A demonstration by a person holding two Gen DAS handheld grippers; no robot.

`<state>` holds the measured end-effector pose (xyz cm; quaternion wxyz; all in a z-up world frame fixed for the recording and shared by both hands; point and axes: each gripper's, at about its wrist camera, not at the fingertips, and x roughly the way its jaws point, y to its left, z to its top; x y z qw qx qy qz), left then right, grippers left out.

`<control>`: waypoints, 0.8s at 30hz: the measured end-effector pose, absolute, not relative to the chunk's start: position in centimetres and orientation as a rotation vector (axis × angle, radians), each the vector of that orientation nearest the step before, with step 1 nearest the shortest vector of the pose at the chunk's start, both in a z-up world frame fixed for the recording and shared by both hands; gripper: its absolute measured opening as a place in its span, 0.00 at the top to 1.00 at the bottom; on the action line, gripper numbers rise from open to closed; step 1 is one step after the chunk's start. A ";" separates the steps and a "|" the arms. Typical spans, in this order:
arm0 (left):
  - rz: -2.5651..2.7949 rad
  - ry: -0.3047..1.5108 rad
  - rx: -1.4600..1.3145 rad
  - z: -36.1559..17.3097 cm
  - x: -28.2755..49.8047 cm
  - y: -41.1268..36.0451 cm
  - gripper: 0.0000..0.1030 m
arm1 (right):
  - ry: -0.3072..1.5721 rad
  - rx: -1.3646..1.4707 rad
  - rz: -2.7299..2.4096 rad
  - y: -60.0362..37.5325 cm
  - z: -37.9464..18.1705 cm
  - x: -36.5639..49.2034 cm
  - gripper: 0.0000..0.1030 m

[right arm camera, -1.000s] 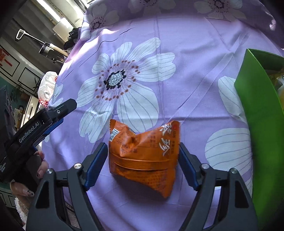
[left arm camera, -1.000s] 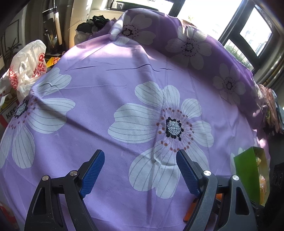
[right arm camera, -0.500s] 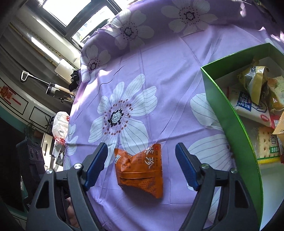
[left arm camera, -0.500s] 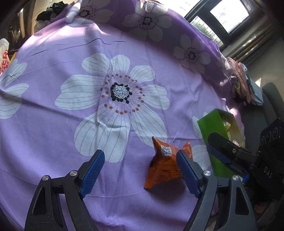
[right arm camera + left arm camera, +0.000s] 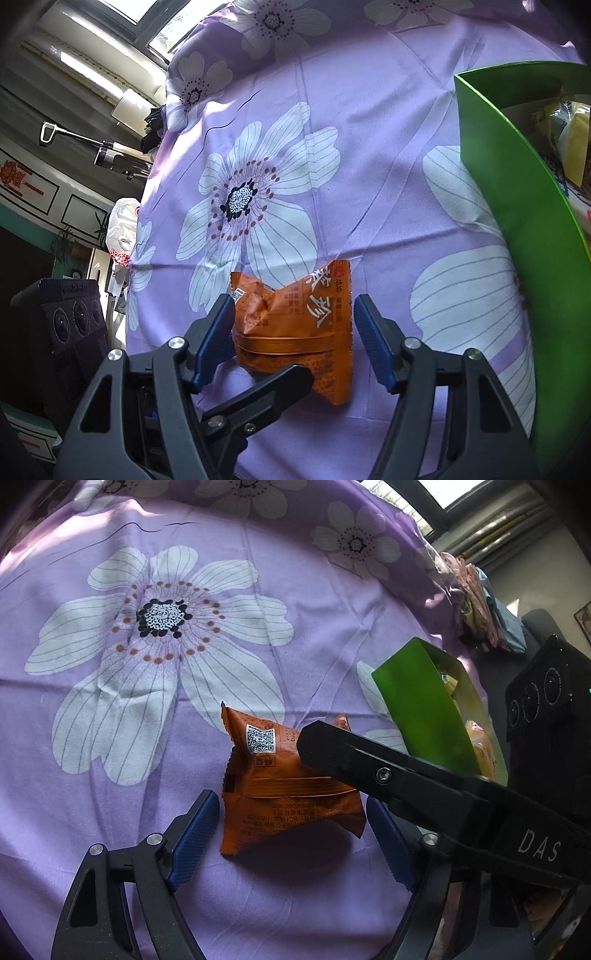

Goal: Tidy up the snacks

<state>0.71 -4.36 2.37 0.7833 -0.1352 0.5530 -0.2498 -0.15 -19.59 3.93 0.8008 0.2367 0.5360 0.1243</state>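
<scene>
Right gripper (image 5: 293, 341): jaws have just been closing, orange snack packet (image 5: 295, 332) between them. The left blue pad (image 5: 216, 338) appears to meet the packet's edge; the right one stands clear of it, so not pinched. The packet's lower left corner is hidden behind a black finger of the left gripper crossing the foreground.

Left gripper (image 5: 291, 836): jaws spread, straddling the same packet (image 5: 288, 790), a narrow gap showing at each pad. The right blue pad and the packet's upper right corner are partly covered by the right gripper's black arm (image 5: 424, 786), which crosses this view and bears the letters "DAS".

Packet lies on the purple flowered cloth (image 5: 110, 738), just left of the green box (image 5: 517, 206). Legible on it: a QR code and large white Chinese characters; the small print is too fine to read.

Box is cut off at the frame edge in both views. Wrapped snacks inside show only in part, labels unreadable. Beyond the cloth's left edge, a white bag with red print (image 5: 120, 229), writing not legible.
</scene>
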 end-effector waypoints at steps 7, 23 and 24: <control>-0.544 1.177 -0.276 2.2 0.5 -4.5 0.28 | 1.164 0.518 0.289 -19.6 3.3 0.1 0.37; -0.548 0.983 -0.220 6.8 -1.7 -5.3 0.34 | 1.003 0.540 0.388 -19.7 7.5 -1.7 0.41; -0.549 0.961 -0.214 7.4 -2.0 -5.4 0.33 | 0.982 0.534 0.389 -19.7 8.2 -1.9 0.41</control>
